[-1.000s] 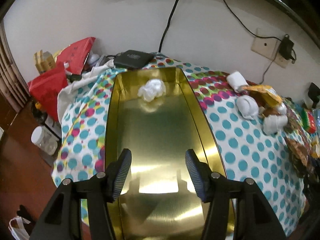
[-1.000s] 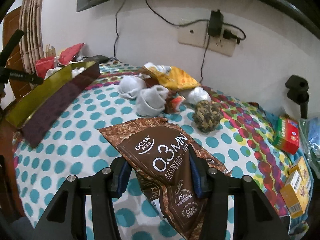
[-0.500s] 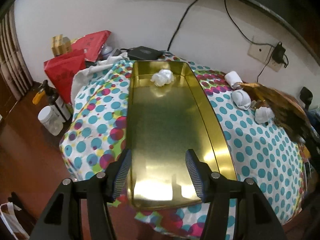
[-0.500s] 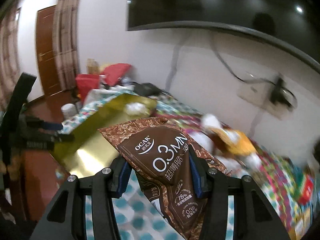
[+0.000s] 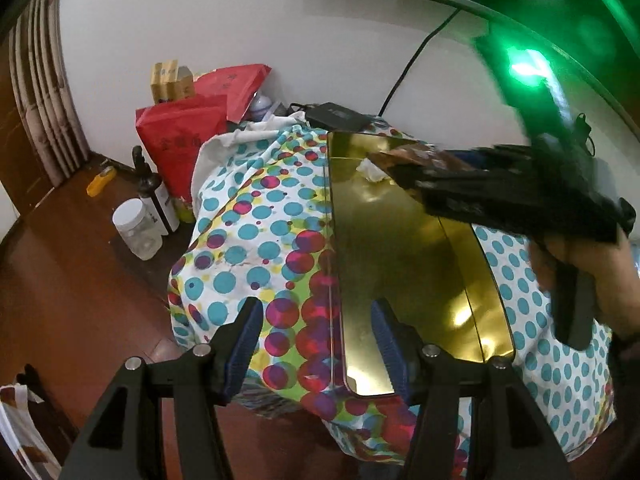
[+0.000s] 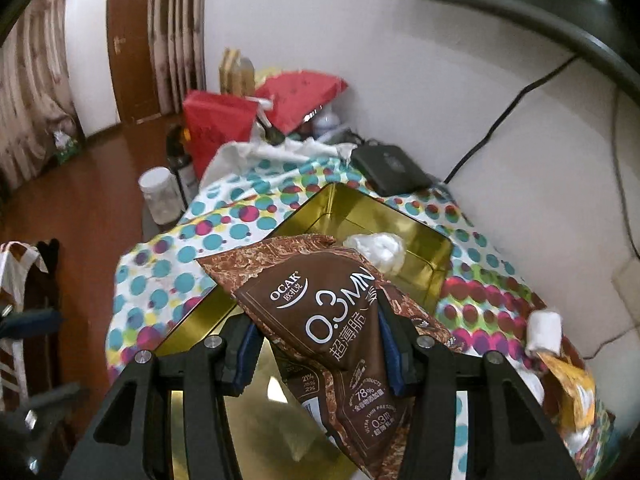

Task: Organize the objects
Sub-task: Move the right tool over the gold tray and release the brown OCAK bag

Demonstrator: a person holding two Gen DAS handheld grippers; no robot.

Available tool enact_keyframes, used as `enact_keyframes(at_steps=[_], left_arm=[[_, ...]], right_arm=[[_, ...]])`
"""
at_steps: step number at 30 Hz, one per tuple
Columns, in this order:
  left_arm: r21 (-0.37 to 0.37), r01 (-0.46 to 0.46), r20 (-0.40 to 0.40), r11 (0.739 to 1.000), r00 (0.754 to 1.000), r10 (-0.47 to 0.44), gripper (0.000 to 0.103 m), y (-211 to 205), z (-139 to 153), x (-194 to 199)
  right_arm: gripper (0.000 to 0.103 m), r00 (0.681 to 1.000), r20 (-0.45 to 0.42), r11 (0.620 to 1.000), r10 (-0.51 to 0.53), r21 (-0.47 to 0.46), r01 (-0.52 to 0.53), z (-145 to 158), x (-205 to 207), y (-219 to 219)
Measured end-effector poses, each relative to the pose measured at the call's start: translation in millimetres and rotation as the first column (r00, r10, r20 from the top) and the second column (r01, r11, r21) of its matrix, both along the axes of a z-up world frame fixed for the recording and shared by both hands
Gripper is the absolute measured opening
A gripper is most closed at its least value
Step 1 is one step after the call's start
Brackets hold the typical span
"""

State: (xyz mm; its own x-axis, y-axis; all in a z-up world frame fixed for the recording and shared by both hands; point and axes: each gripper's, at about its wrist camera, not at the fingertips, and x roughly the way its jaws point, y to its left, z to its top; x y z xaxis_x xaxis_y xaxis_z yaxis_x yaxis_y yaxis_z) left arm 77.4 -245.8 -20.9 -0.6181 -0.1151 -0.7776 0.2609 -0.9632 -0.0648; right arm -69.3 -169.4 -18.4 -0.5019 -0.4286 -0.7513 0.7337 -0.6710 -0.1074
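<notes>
landmark: gold tin tray (image 5: 400, 264), one, lying open on the dotted tablecloth (image 5: 256, 240), its near end past the cloth's edge
left of tray, floor: 1 clear jar with white lid (image 5: 137, 229); 1 dark bottle (image 5: 154, 192) just beside the jar; 1 yellow item further off, too small to identify
left of tray, by the wall: 2 red bags (image 5: 182, 140); tan boxes behind them, count unclear
far end of tray: 1 black flat box (image 5: 338, 115) on the cloth, cable running up the wall
tray contents: 1 white crumpled wad (image 6: 380, 252) at the far end, rest of the floor bare
left gripper (image 5: 316, 346): jaws apart, nothing between them; hangs over the tray's near left rim, one finger above the cloth, the other above the tray
right gripper (image 6: 316, 344): clamped on 1 brown snack pouch (image 6: 332, 320), pads pressing both sides
pouch location: in the air over the tray, top edge toward the wad, not touching the tray floor as far as I can tell
right of tray: 1 white roll (image 6: 544, 330); 1 yellow packet (image 6: 572, 384) just beside it; more white items there, blurred, count unclear
person: hand (image 5: 580, 264) on the right gripper's handle, seen from the left wrist view
</notes>
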Motion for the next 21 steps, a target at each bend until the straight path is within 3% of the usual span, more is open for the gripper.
enact_keyframes(at_steps=[13,21], left_arm=[[0.052,0.000,0.028,0.999,1.000,-0.001,0.058,-16,-17,-2],[0.066,-0.012,0.046,0.998,0.999,0.009,0.058,-20,-22,-4]], right_arm=[[0.048,0.999,0.010,0.991,-0.049,0.128,0.048,-38,-47,-53],[0.049,0.996,0.030,0.988,-0.083,0.134,0.078,-47,-59,-60]])
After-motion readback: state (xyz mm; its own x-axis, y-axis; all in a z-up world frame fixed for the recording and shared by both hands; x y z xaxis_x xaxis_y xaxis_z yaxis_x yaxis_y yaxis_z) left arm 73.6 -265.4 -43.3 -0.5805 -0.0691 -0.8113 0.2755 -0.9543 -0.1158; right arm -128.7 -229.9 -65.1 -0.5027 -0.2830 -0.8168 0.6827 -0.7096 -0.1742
